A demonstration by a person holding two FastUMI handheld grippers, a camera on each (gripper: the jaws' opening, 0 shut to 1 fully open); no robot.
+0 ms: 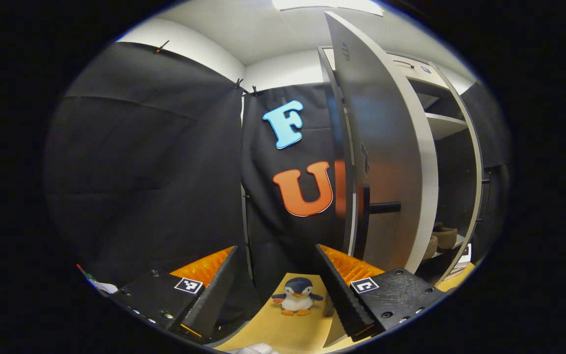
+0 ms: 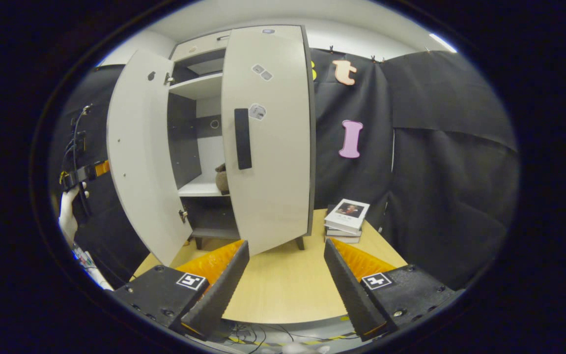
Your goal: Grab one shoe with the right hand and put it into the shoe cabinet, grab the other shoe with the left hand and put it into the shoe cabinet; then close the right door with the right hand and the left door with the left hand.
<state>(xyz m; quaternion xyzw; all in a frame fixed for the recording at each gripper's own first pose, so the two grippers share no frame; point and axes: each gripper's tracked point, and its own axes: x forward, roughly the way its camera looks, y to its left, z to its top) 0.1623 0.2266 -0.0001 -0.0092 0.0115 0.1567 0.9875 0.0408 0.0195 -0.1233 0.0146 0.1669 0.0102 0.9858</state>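
Both grippers hang wide open and empty in front of a pale grey two-door shoe cabinet standing on a light wooden tabletop. In the left gripper view, the left gripper spreads its fingers apart above the table, touching nothing, with a small plush penguin standing on the wood between and beyond them. In the right gripper view, the right gripper is likewise parted, nothing between its fingers, bare tabletop ahead.

Black cloth lines the booth walls on all sides under a white ceiling. A short stack of books lies on the far right of the table, just beside the cabinet's foot.

The cabinet's left door swings far outward; its right door, bearing a dark vertical handle, stands nearly shut. Through the gap between them a brown shoe rests on the white middle shelf. The left gripper view, looking past the left door's edge, shows brown footwear on that shelf, though how many shoes cannot be told. At the far left of the right gripper view, a white-gloved hand appears beside dark cables.
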